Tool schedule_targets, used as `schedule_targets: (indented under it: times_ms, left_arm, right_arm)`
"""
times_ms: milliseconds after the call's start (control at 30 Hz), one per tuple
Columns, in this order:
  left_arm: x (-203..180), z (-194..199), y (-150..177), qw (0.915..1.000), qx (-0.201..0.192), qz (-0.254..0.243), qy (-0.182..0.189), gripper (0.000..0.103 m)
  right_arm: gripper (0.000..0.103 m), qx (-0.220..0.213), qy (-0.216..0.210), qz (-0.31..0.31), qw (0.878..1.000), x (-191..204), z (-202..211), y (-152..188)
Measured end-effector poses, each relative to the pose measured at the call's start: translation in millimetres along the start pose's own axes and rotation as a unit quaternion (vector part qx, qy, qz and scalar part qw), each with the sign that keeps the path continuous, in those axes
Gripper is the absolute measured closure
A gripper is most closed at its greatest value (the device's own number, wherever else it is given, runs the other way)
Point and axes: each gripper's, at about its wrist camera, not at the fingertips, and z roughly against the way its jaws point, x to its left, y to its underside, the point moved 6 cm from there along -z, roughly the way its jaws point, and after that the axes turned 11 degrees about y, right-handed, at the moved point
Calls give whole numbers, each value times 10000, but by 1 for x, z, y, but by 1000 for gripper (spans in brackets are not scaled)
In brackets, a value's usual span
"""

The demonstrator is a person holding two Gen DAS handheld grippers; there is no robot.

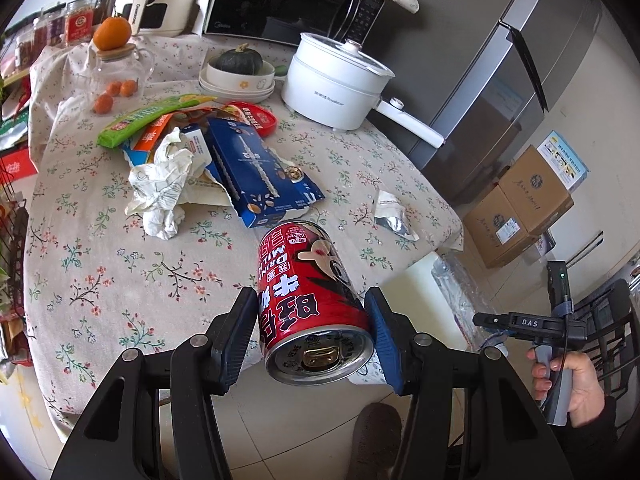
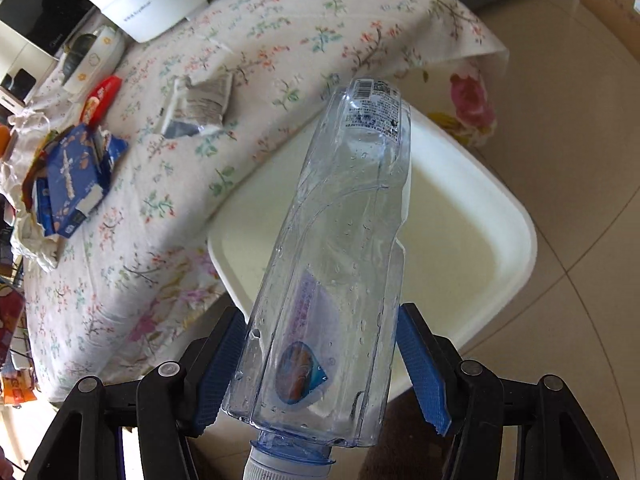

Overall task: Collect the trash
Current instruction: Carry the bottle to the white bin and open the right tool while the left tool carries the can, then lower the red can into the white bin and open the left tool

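1. We hold a red can (image 1: 314,304) tight in our left claw (image 1: 312,340), past the worktop (image 1: 120,264) edge.
2. Our right claw (image 2: 320,368) grips a clear bottle (image 2: 340,264) above the white bin (image 2: 480,216), which looks empty.
3. Nothing seems binned yet.
4. Still left on the worktop: a blue box (image 1: 260,172), crumpled paper (image 1: 160,188) and a foil wrapper (image 1: 394,216).

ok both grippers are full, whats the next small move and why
Probably lower the right gripper a little and let the bottle drop: it already hangs over the white bin. The left gripper holds the can above the table edge.
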Motion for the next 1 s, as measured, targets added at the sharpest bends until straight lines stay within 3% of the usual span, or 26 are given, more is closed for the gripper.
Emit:
schedule_targets:
  times_ms: [267, 500, 600, 1000]
  left_arm:
    - [-21, -28, 9, 9992, 274, -270, 104, 45]
    - [-58, -68, 16, 9956, 644, -617, 295, 45]
    - [-74, -94, 23, 9926, 854, -791, 349, 45]
    - [-122, -196, 48, 9798, 1434, -1300, 505, 45]
  right_arm:
    - [35, 554, 145, 16, 9984, -5, -44, 1]
    - [32, 821, 130, -52, 9965, -12, -50, 3]
    - [19, 714, 31, -144, 9973, -21, -41, 1]
    - [19, 475, 311, -157, 9983, -57, -24, 3]
